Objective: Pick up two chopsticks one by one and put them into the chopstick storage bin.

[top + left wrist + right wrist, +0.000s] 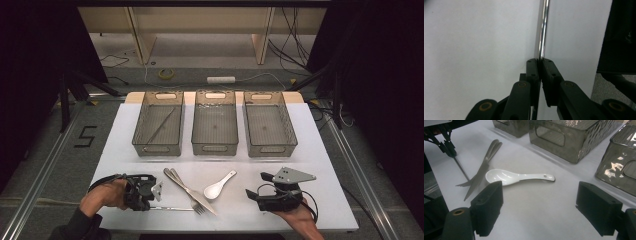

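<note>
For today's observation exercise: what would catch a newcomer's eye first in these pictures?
Three grey baskets stand in a row at the back of the white table. In front lie a fork, a knife and a white spoon. The left tool is shut on a thin metal rod; the right tool is open.

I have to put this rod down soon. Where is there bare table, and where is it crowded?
The left gripper is shut on the metal rod. Bare table lies left of the left basket, right of the right basket, and between the white spoon and the right gripper. It is crowded around the fork and knife, which cross.
</note>
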